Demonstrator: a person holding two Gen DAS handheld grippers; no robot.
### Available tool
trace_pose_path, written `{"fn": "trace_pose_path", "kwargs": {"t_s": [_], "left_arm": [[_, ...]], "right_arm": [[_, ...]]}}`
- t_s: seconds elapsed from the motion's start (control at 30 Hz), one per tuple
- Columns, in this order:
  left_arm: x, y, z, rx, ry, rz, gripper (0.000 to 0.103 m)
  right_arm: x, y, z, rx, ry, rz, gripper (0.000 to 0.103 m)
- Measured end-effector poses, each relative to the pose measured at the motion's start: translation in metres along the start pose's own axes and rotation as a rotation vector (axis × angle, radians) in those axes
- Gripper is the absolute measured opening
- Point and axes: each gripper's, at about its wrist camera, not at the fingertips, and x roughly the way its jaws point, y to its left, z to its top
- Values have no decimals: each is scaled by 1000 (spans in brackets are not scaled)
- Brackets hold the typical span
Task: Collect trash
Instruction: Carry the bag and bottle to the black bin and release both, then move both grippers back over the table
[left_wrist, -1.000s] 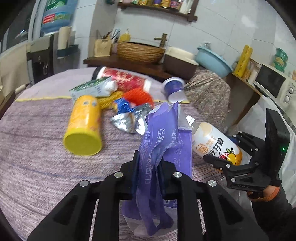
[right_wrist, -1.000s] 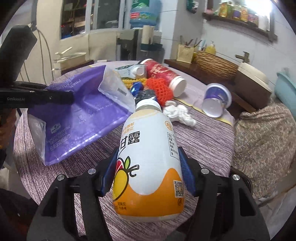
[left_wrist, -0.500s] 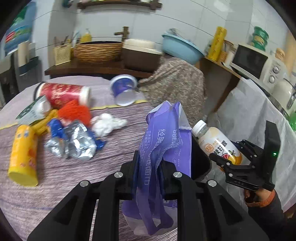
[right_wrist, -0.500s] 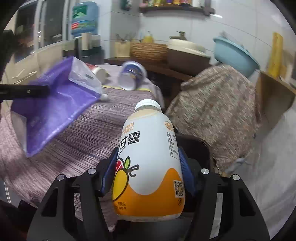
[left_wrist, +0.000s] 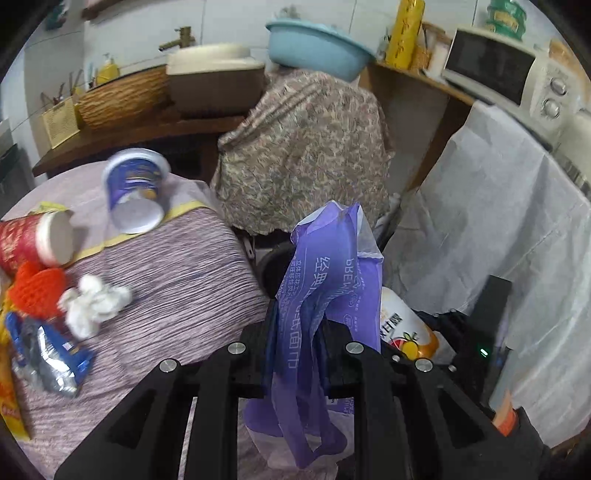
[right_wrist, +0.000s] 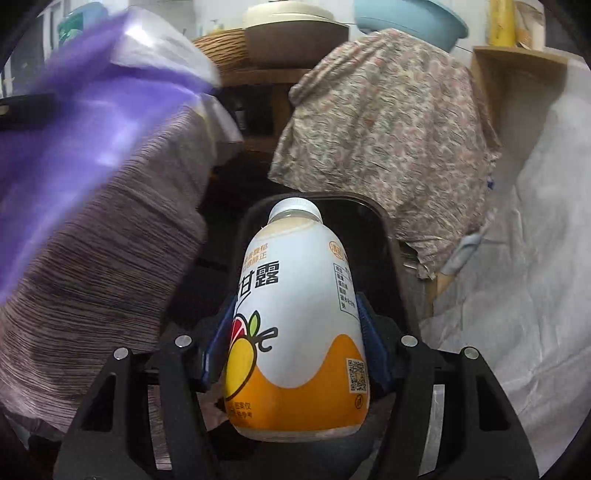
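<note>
My left gripper is shut on a crumpled purple plastic bag, held past the right edge of the table. My right gripper is shut on a white and orange drink bottle, cap pointing away. The bottle hangs over a black bin on the floor beside the table. In the left wrist view the bottle shows just right of the bag. The purple bag fills the upper left of the right wrist view, blurred.
On the table lie a blue cup, a red tube, orange netting, a white tissue wad and a foil wrapper. A floral cloth covers something behind the bin. White sheeting hangs at right, a microwave above.
Both grippers have swung right, off the table toward the floor beside it. The bottle now hangs over the black bin, lower than before. The bag and the bottle stay gripped.
</note>
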Motion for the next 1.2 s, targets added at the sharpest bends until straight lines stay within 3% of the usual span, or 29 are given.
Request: {"fn": "trace_pose_path", "kwargs": {"t_s": [0.23, 0.43, 0.5, 0.57, 0.63, 0.77, 0.83, 1.0, 1.2], "left_arm": [[89, -36, 15, 32, 155, 57, 19], [136, -56, 18, 63, 234, 121, 20], [152, -63, 19, 83, 258, 134, 24], [159, -66, 19, 92, 274, 147, 36], [161, -69, 21, 98, 270, 153, 52], [147, -68, 26, 96, 212, 142, 59], [139, -68, 30, 87, 182, 134, 67], [130, -64, 36, 79, 147, 142, 69], [112, -57, 39, 65, 113, 131, 75]], "right_arm": [[-10, -28, -10, 22, -9, -69, 62], [-4, -43, -16, 33, 9, -87, 62], [-3, -47, -18, 37, 15, -87, 62], [-2, -49, -19, 38, 20, -87, 62], [-1, -52, -20, 42, 24, -88, 62], [2, -55, -22, 57, 34, -78, 62], [8, -52, -20, 50, 45, -65, 62], [34, -36, -13, 12, 92, -15, 62], [87, -25, -12, -20, 203, -13, 62]]}}
